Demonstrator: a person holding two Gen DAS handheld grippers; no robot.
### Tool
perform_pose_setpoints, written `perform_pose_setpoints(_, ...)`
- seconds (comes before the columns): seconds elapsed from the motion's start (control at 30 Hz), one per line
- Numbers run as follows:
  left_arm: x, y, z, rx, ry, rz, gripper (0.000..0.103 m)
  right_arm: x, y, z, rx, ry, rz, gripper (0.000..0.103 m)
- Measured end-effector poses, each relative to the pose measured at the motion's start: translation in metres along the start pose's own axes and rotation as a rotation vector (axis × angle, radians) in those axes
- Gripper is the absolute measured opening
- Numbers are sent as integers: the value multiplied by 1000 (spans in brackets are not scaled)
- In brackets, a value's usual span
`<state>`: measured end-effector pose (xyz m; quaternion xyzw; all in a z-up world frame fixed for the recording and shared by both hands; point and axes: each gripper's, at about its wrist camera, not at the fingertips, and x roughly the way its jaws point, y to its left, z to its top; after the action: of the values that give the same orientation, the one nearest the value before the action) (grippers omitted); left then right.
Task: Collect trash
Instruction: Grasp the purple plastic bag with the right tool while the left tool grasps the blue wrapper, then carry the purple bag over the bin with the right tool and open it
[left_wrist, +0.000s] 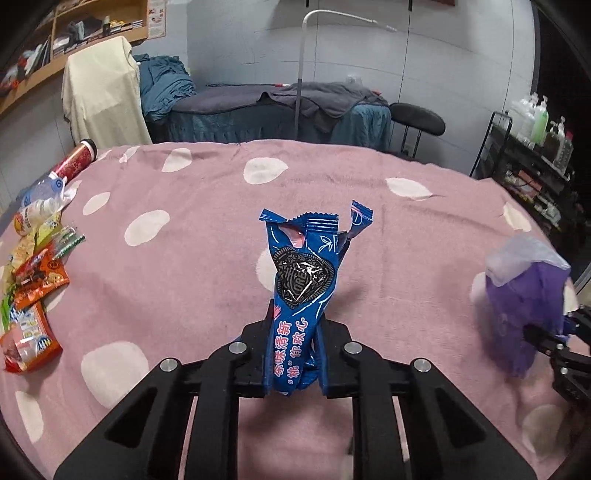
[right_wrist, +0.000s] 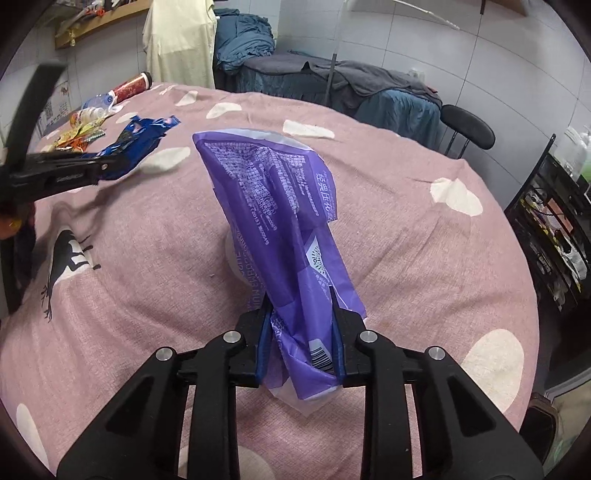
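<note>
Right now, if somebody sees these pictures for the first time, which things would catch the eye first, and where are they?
First, the blue cookie wrapper, pinched upright in the left gripper above the pink spotted blanket. Next, the purple plastic package, clamped in the right gripper and standing up over the blanket's middle. Then the pile of colourful snack wrappers at the blanket's far left edge, with a red can behind it.

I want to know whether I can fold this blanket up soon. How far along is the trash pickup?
Nothing looks binned yet; no bin is in view. In hand: the left claw is shut on a blue cookie wrapper, and the right claw is shut on a purple plastic package. Left: a pile of snack wrappers, small bottles and a red can remain at the pink blanket's far left edge.
</note>
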<state>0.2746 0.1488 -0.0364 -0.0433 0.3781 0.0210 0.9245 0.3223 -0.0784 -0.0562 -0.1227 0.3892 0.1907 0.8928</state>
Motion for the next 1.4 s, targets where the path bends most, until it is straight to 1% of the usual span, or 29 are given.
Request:
perform_pose_setpoints(0.13,-34,-10,-12,-44,-71,-50,18,-10,-6,0,33,-50,-2,27)
perform_pose_setpoints(0.33,-74,-31,-35,-59,-134,-109,18,-38,-13,1,66,-131,-16,26)
perform_pose_setpoints(0.5,-98,-50,-54,-52,-169,-155,18,-71,-28,-9,141,-177,27,26)
perform_pose_setpoints(0.63,-104,-58,-64,-51,-174,-188,18,-98,-41,-24,221,-212,77,26)
perform_pose_setpoints(0.7,-106,-66,-68,-29,-180,-178,18,-108,-46,-31,249,-222,87,26)
perform_pose_setpoints(0.73,-108,-70,-70,-21,-183,-178,18,-114,-48,-36,266,-228,93,27)
perform_pose_setpoints(1.0,-122,-103,-82,22,-196,-262,18,-153,-69,-76,342,-270,74,26)
perform_pose_setpoints(1.2,-126,-132,-90,65,-189,-323,18,-179,-88,-117,416,-290,28,27)
perform_pose_setpoints(1.4,-125,-163,-97,119,-172,-380,18,-194,-116,-158,504,-276,-53,27)
